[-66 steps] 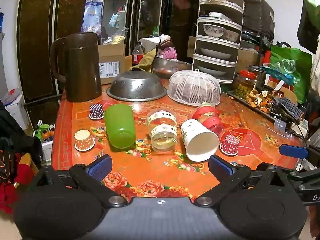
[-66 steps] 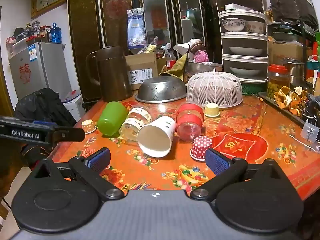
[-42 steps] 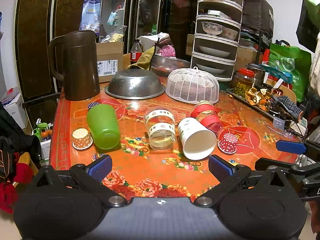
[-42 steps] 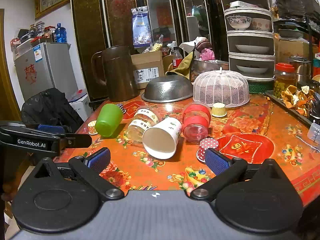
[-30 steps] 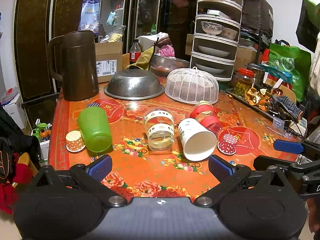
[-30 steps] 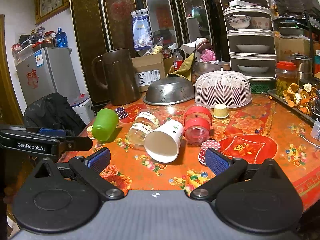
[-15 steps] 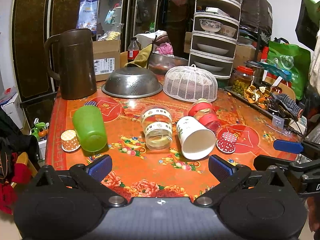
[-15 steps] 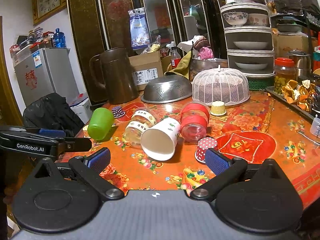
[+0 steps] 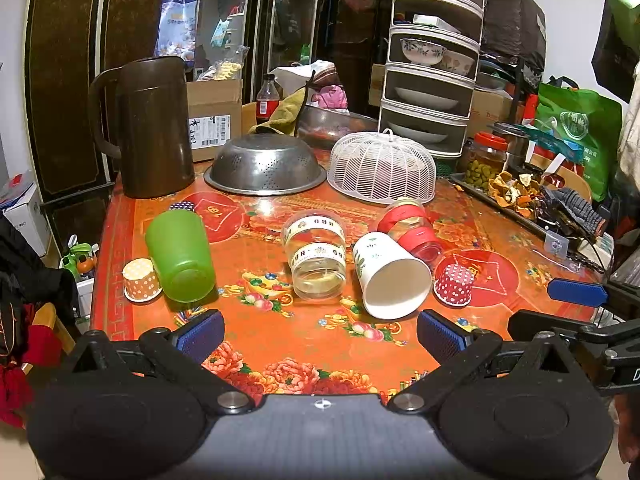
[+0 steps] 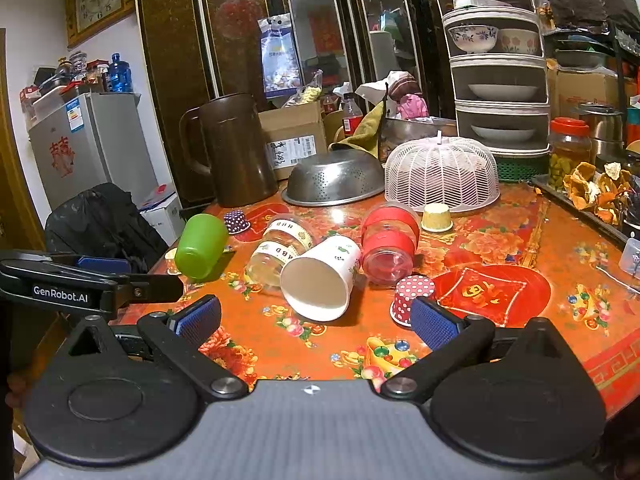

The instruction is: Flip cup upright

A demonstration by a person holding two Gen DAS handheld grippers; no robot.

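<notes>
Overhead-lit clutter — red floral table (image 9: 312, 344) before dark cabinets (image 10: 240, 40) — both grippers' fingers (image 9: 200, 330) spread.

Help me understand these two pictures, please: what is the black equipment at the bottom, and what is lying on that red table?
No robot is involved: a person holds one tool in each hand, and each carries a camera looking forward along its two blue-padded fingers. One picture comes from the left hand-held gripper, the other from the right hand-held gripper. Both are open and hold nothing.

On the table four cups lie on their sides: a green cup, a clear cup, a white paper cup and a red-banded cup. Small dotted baking cups stand around them. Behind are a brown jug, a metal colander and a white mesh food cover, both upside down.
</notes>
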